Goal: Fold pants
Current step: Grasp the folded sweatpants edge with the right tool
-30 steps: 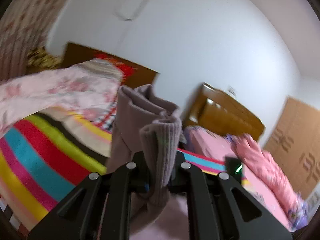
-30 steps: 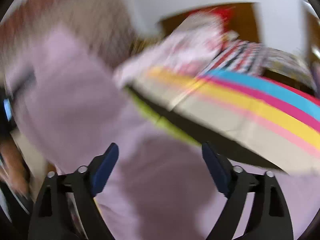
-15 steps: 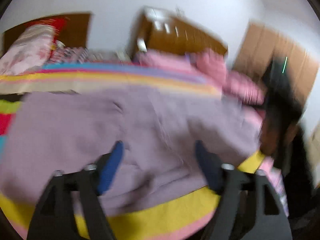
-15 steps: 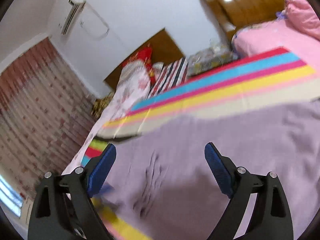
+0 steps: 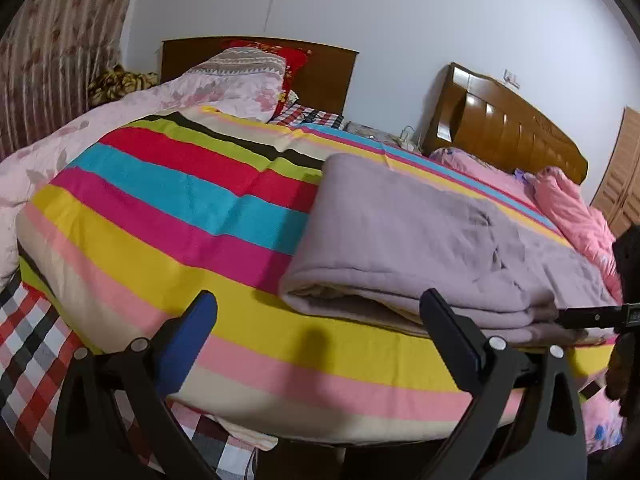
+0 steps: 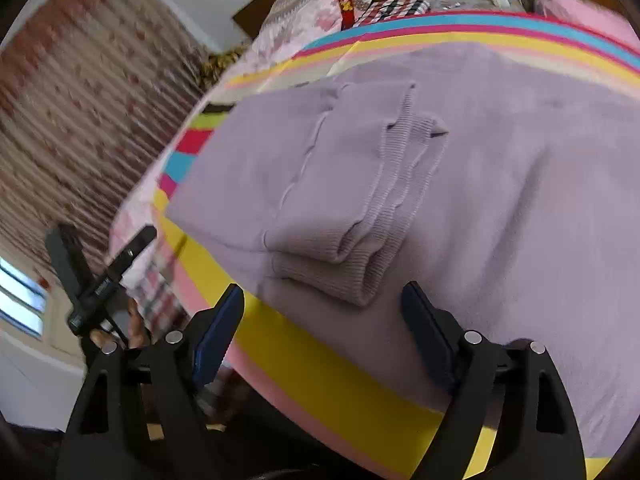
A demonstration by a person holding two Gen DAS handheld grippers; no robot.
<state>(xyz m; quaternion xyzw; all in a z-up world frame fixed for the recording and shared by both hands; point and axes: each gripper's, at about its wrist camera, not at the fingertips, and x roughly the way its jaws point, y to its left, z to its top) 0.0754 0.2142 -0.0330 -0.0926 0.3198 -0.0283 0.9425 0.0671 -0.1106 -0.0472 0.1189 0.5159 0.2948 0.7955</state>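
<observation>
The mauve pants (image 5: 420,240) lie folded flat on the striped bed cover (image 5: 180,208). In the right wrist view their ribbed cuffs (image 6: 360,272) rest on top, near the bed's front edge. My left gripper (image 5: 320,300) hovers low at that edge, left of the pants; its jaws are opening and nothing is between them. My right gripper (image 6: 322,304) is closing. The doubled cuff end sits between its fingertips, and the pads do not touch it. The left gripper (image 6: 100,276) also shows at the left of the right wrist view.
A pink floral quilt (image 5: 120,108) is heaped at the back left. A wooden headboard (image 5: 500,120) and pink bedding (image 5: 568,208) stand to the right. A patterned curtain (image 5: 52,52) hangs at the left. A checked sheet (image 5: 24,340) drops below the bed edge.
My left gripper let go of the ribbed pants cuff, opened wide and sank toward the bed's front edge. The pants went from hanging to lying folded. The right gripper swung over the cuffs.
</observation>
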